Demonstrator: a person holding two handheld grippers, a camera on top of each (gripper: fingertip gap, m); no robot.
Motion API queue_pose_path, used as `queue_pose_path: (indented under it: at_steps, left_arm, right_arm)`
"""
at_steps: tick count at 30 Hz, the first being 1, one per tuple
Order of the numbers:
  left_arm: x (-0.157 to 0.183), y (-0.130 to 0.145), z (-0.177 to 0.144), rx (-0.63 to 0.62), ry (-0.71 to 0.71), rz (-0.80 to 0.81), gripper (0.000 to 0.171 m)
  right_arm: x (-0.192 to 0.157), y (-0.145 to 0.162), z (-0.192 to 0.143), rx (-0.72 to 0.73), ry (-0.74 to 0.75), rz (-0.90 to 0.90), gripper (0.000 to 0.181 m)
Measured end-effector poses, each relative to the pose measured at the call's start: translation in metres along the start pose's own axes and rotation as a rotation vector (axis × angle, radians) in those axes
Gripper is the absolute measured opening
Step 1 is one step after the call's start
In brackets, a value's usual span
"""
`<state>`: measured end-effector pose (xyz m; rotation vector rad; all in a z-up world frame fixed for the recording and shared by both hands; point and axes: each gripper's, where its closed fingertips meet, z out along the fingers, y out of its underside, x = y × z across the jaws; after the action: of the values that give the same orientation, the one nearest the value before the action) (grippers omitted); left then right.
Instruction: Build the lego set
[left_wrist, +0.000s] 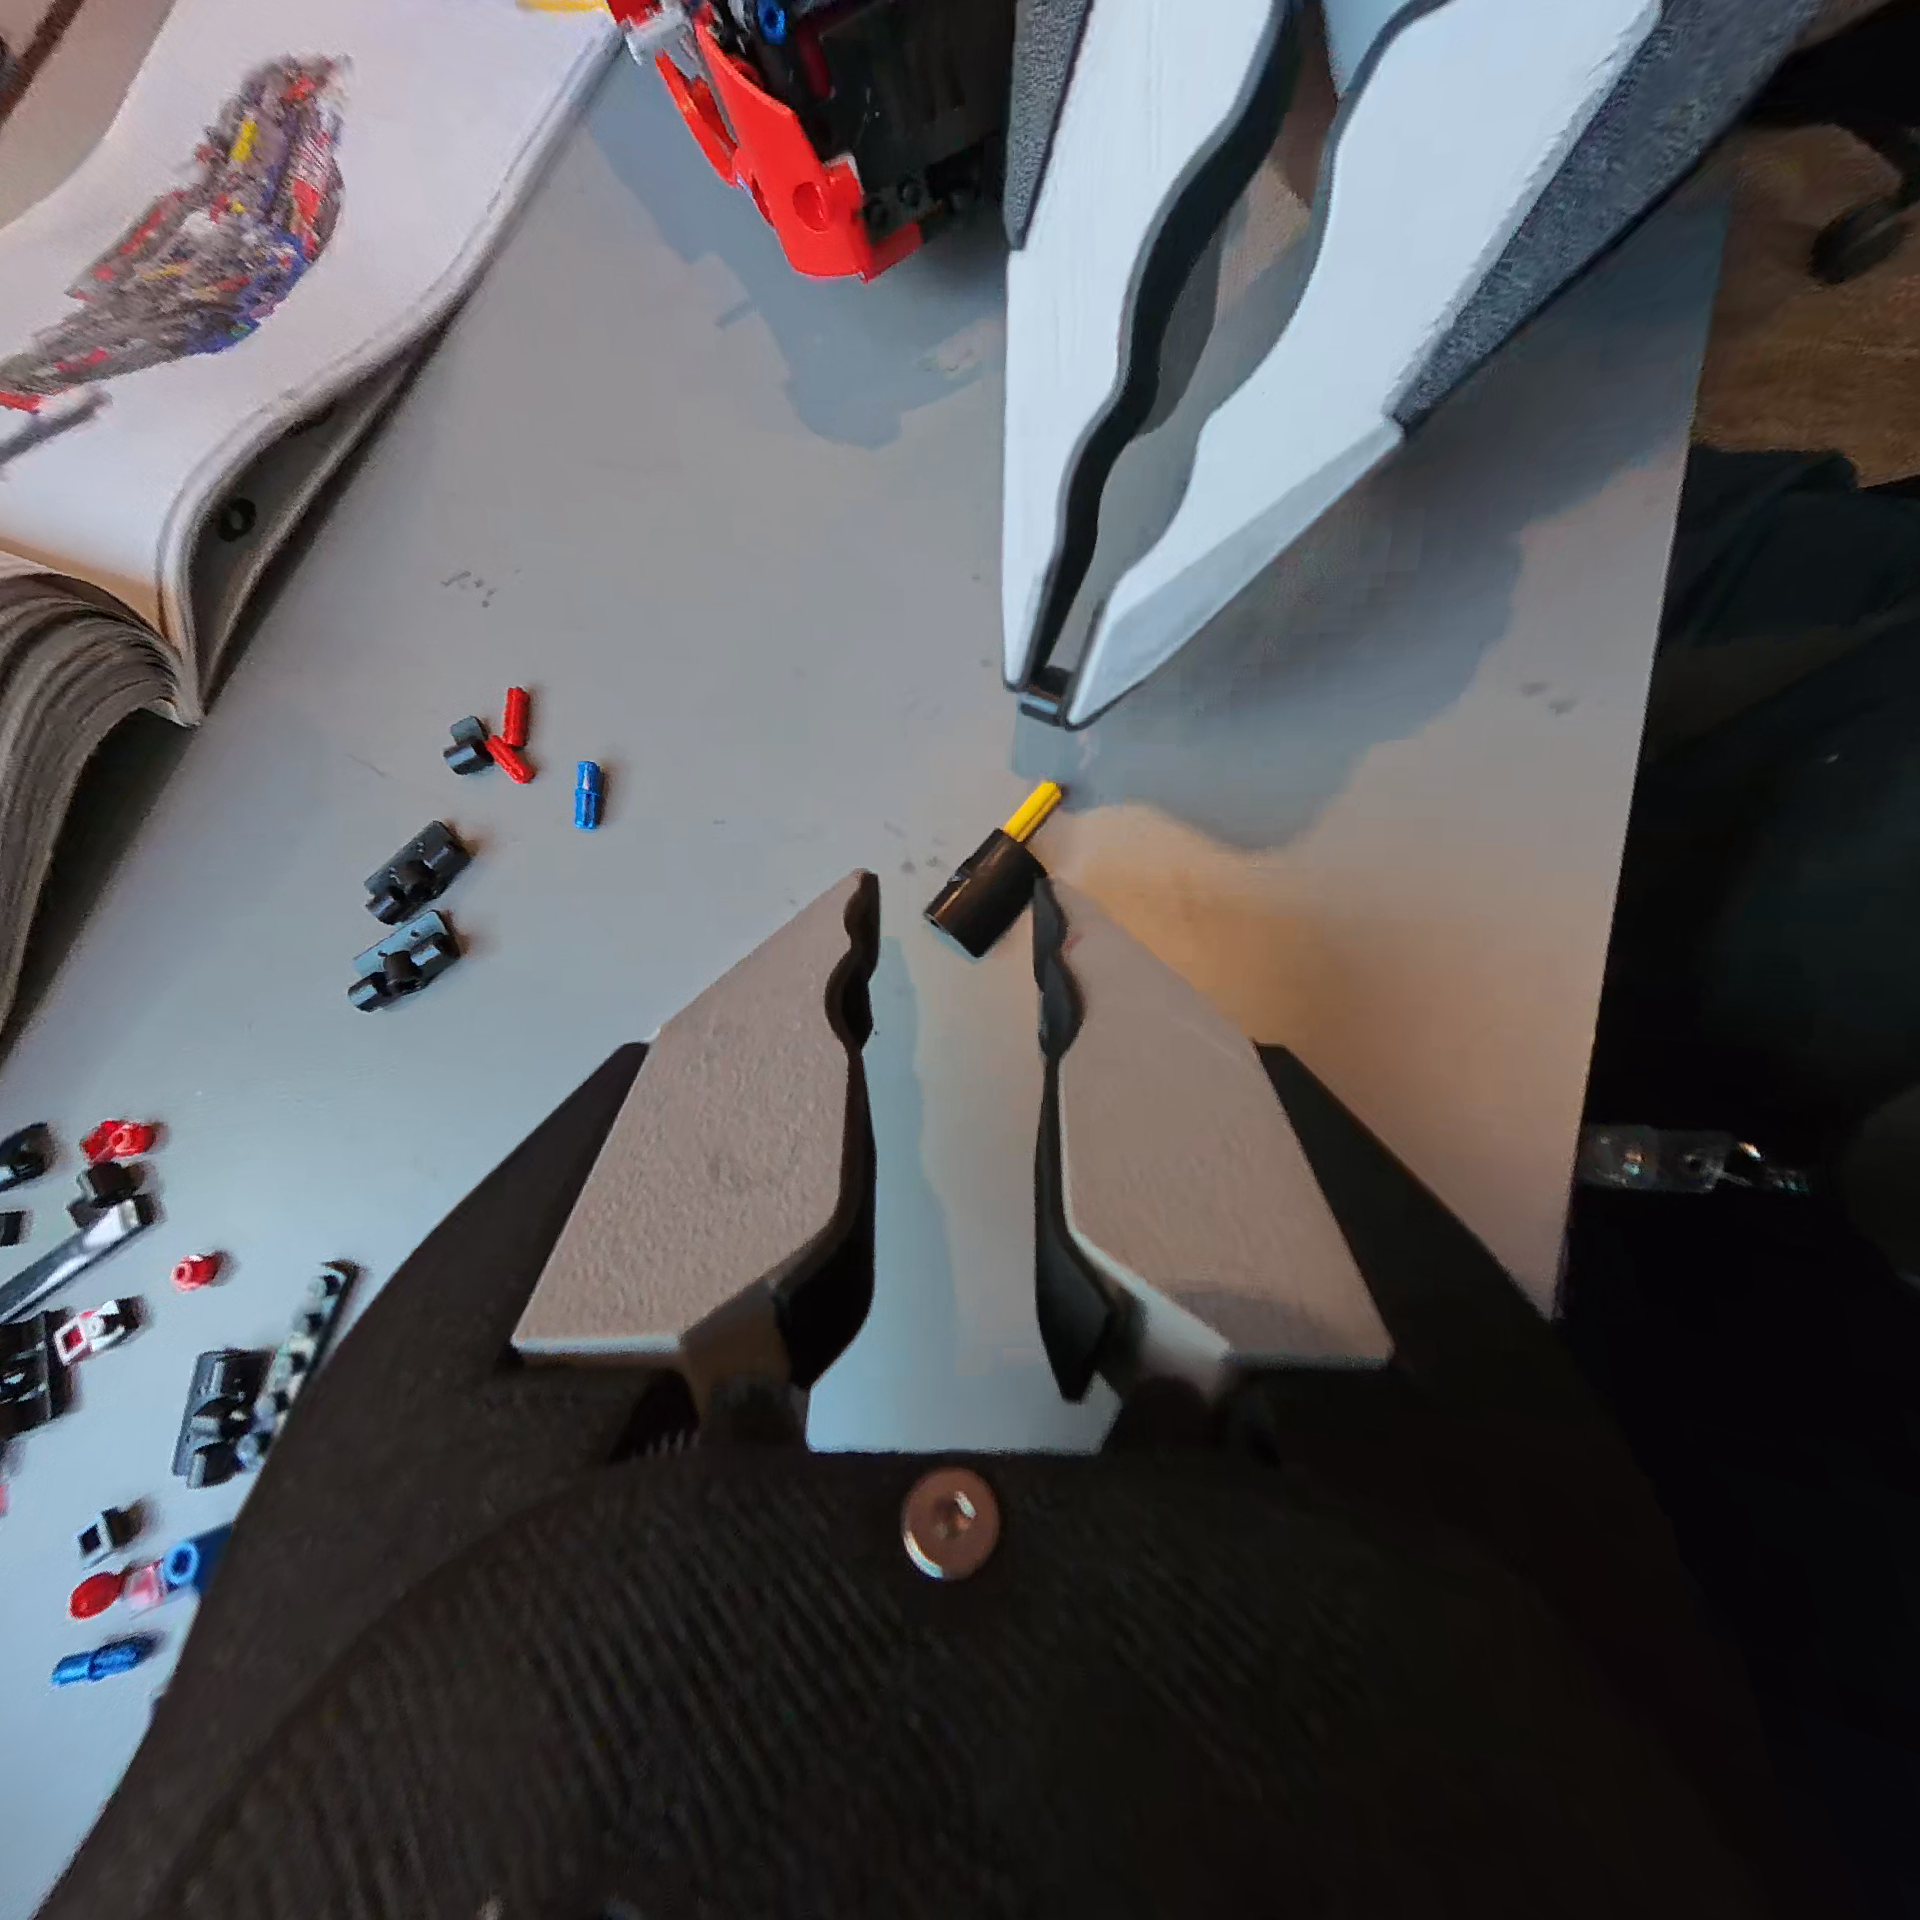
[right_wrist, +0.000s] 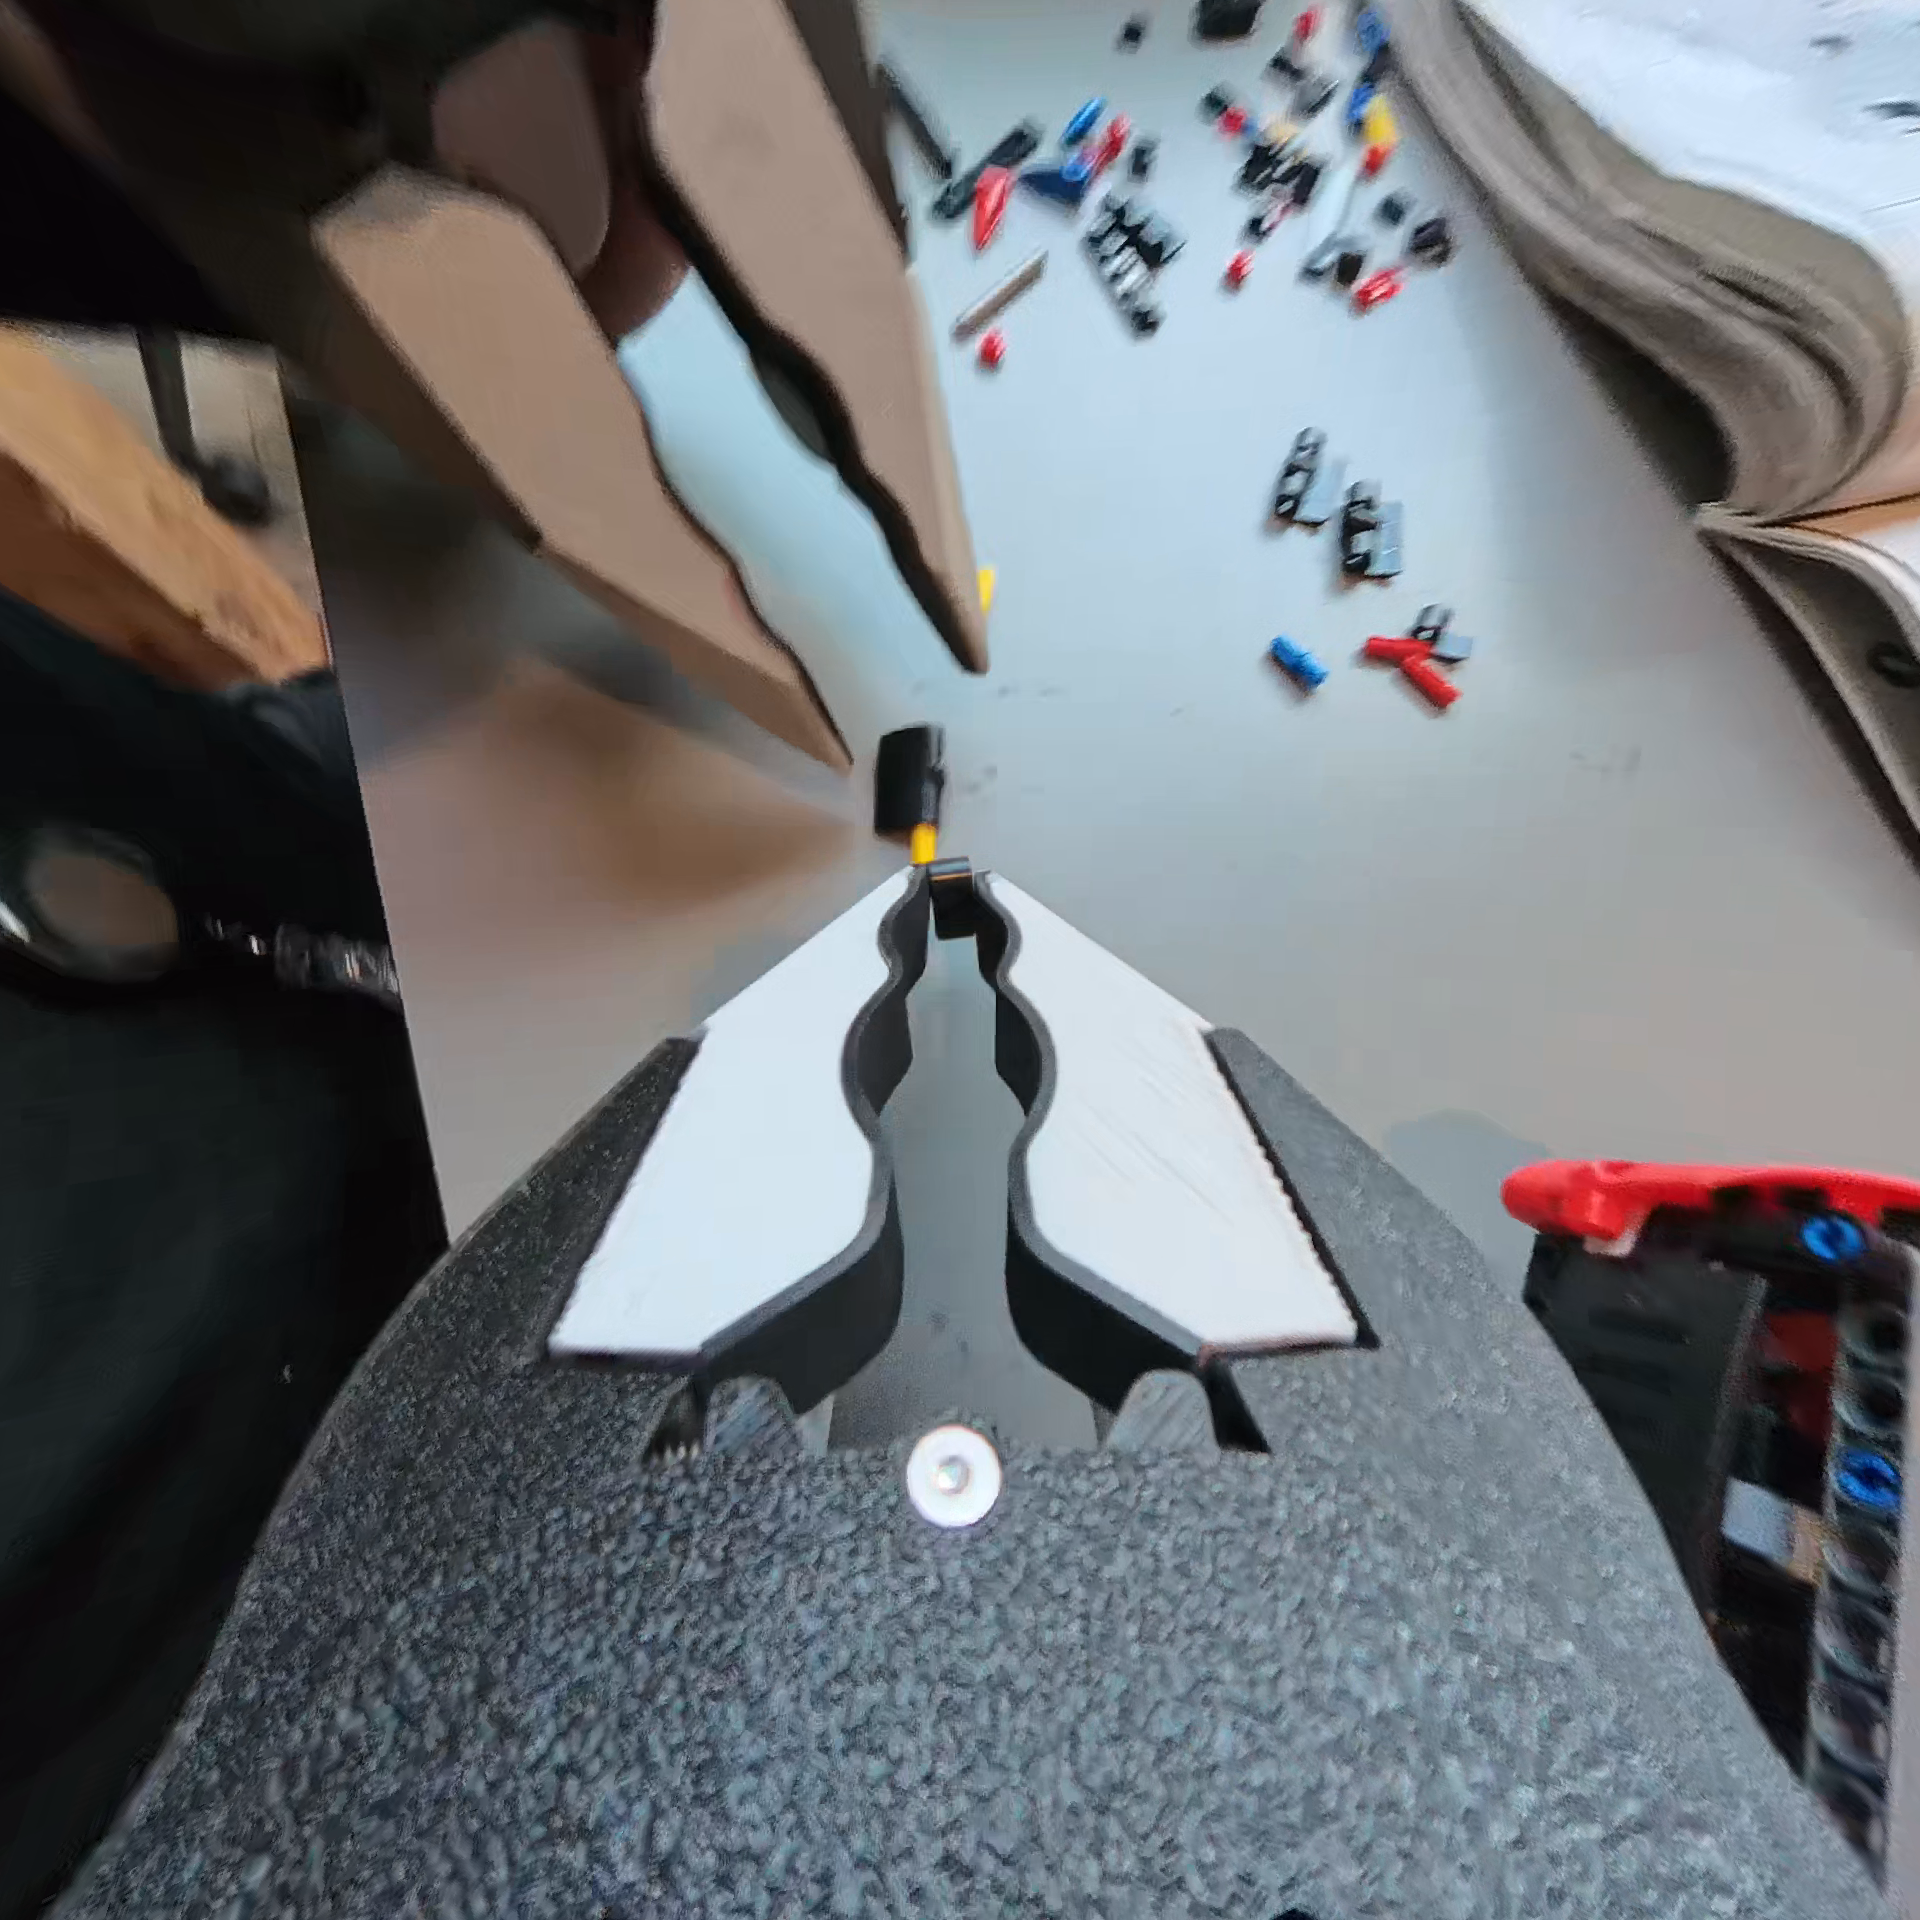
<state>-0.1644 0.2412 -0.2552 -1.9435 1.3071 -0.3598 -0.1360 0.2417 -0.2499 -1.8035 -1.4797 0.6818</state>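
Your right claw pinches a small black piece just beside the yellow axle of the black connector lying on the desk. Your left claw is spread beside it. Push off-line and the loose connector may skid away.

Red-and-black model cut by frame edge; far loose pieces blurred

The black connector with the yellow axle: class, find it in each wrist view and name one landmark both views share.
Left wrist view: black connector with the yellow axle lies centre, on the table by the left gripper tips.
Right wrist view: it lies centre, just beyond the right gripper.
Shared landmark: blue pin.
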Motion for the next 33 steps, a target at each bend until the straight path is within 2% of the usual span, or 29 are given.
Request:
queue_pose_path:
  at_steps: [3, 5, 7, 11, 17, 20, 29, 33]
  left_arm:
    - [-0.012, -0.014, -0.004, 0.08, -0.106, 0.063, 0.033]
    - [-0.016, -0.021, -0.005, 0.112, -0.173, 0.104, 0.042]
    - [-0.018, -0.032, -0.006, 0.154, -0.224, 0.122, 0.043]
    - [-0.025, -0.053, -0.01, 0.215, -0.346, 0.19, 0.041]
    - [-0.015, -0.063, -0.006, 0.242, -0.342, 0.268, 0.025]
    - [-0.016, -0.064, -0.007, 0.25, -0.355, 0.277, 0.014]
    - [-0.006, -0.061, -0.007, 0.254, -0.326, 0.351, 0.014]
    - [-0.006, -0.059, -0.007, 0.272, -0.282, 0.277, 0.014]
  right_arm:
    - [0.014, -0.021, -0.009, 0.136, 0.043, 0.182, 0.009]
    - [0.019, -0.035, -0.014, 0.23, 0.024, 0.313, 0.008]
    - [0.019, -0.045, -0.018, 0.307, -0.021, 0.421, 0.009]
    - [0.015, -0.055, -0.02, 0.406, -0.144, 0.601, 0.008]
    - [0.015, -0.054, -0.024, 0.481, -0.261, 0.794, 0.008]
    - [0.013, -0.053, -0.024, 0.497, -0.298, 0.845, 0.008]
    - [0.007, -0.047, -0.02, 0.447, -0.315, 0.84, 0.008]
    - [0.006, -0.046, -0.019, 0.423, -0.288, 0.8, 0.008]
